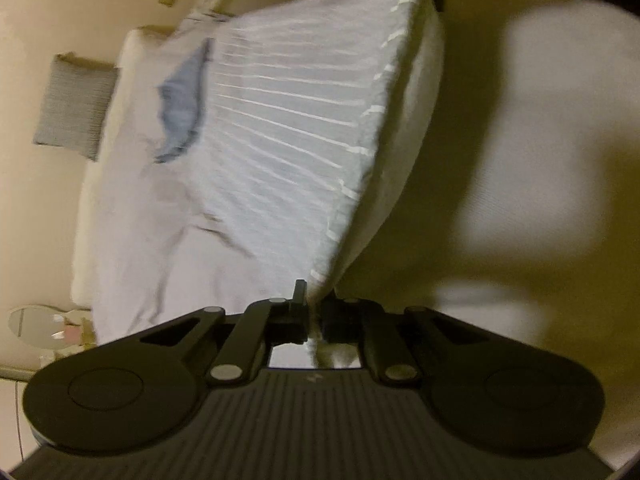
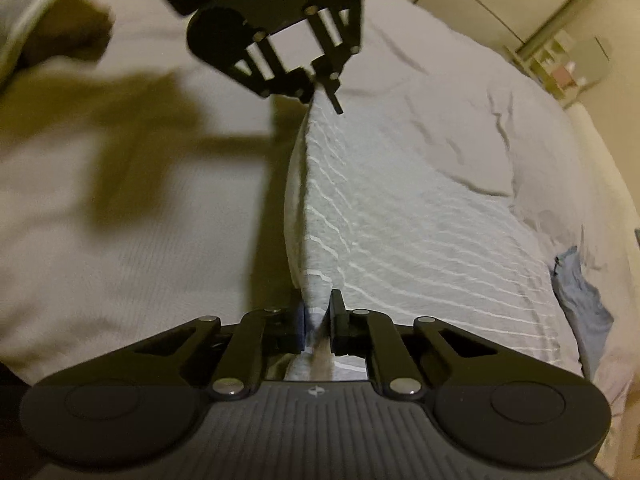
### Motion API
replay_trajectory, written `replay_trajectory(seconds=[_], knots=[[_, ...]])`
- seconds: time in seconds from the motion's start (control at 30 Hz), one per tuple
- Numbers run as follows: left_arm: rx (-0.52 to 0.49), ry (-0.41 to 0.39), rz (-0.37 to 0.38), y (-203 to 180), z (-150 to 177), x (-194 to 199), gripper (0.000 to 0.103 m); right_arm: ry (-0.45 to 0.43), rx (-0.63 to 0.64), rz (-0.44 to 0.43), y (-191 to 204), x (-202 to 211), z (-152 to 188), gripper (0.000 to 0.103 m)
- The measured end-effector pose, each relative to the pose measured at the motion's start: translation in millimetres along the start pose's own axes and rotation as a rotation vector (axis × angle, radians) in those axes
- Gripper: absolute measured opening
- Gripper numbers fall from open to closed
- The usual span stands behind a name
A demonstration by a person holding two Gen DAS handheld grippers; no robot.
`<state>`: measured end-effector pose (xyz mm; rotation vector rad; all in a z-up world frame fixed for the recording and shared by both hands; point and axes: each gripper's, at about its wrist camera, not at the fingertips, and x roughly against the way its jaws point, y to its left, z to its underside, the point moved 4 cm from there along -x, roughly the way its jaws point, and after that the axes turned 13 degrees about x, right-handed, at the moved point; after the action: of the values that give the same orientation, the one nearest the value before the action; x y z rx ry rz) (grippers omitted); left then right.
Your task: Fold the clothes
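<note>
A light grey garment with thin white stripes (image 1: 288,120) is stretched taut above the bed, held by one edge between both grippers. My left gripper (image 1: 316,300) is shut on one corner of it. My right gripper (image 2: 318,308) is shut on the other corner of the same edge (image 2: 400,216). The left gripper also shows at the top of the right wrist view (image 2: 320,88), pinching the far end. The rest of the garment drapes down onto the bed. A blue part of the garment (image 2: 580,292) shows at its far end.
The bed has a white wrinkled sheet (image 2: 460,92) and a grey pillow (image 1: 76,108) near the head. A round mirror (image 1: 36,326) and shelves (image 2: 560,68) stand at the room's edge. Shadows fall across the cream floor (image 1: 520,160).
</note>
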<state>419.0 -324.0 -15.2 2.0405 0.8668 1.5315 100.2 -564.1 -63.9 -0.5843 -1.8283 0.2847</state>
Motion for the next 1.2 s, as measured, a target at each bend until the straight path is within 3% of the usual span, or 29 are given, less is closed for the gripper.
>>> replay_trajectory(seconds=[0.2,0.4,0.6,0.8,1.0,1.1,1.2], knots=[[0.019,-0.029,-0.022,77.3,-54.8,-7.4,0.005,-0.063,-0.117,-0.025,-87.6,38.7,6.2,0.01],[-0.053,0.001,0.072,140.4,-118.6,-64.1,0.005,-0.074,-0.219,-0.093,-189.4,40.9,39.1,0.01],[-0.038,0.066,0.16,183.2,-174.8,-159.9,0.005,-0.119,-0.402,-0.216,-297.9,-2.1,95.9,0.01],[-0.042,0.131,0.273,202.4,-201.9,-259.8,0.005,-0.127,-0.578,-0.36,-385.5,-70.7,156.2,0.01],[-0.012,0.172,0.362,207.8,-211.2,-319.5,0.005,-0.114,-0.68,-0.452,-426.4,-128.9,189.7,0.01],[0.042,0.185,0.386,207.5,-209.5,-335.7,0.01,-0.085,-0.708,-0.479,-430.8,-146.8,202.7,0.011],[0.165,0.209,0.367,216.2,-204.8,-347.0,0.023,-0.053,-0.769,-0.468,-434.4,-153.4,219.1,0.028]])
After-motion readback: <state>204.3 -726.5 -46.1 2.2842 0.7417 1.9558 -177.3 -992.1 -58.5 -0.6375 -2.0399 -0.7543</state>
